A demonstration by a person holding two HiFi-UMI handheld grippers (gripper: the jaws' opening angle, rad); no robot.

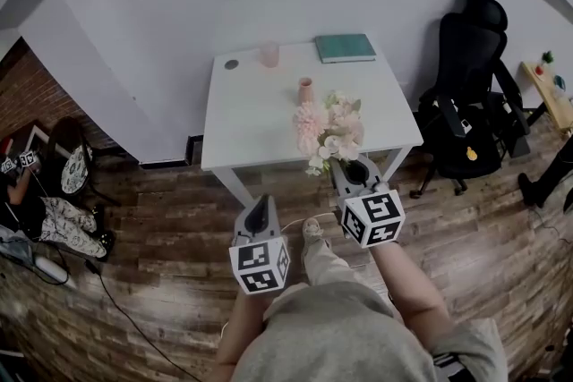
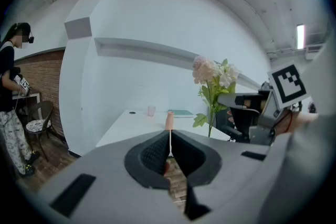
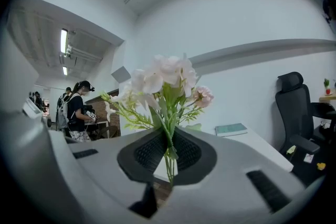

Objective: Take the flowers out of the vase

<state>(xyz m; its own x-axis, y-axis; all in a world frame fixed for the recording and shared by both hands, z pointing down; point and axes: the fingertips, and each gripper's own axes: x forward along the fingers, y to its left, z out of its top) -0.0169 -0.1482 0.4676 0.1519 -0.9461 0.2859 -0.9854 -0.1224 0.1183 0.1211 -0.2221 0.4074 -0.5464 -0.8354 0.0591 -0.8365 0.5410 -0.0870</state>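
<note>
My right gripper [image 1: 356,174] is clamped on the green stems of the pink and white flowers [image 1: 329,128]. It holds the bunch upright, clear of the vase, above the near edge of the white surface [image 1: 246,116]. The pink vase [image 1: 306,90] stands upright on the surface just behind the blooms. My left gripper [image 2: 169,150] has its jaws together on nothing, out past the surface's near edge.
</note>
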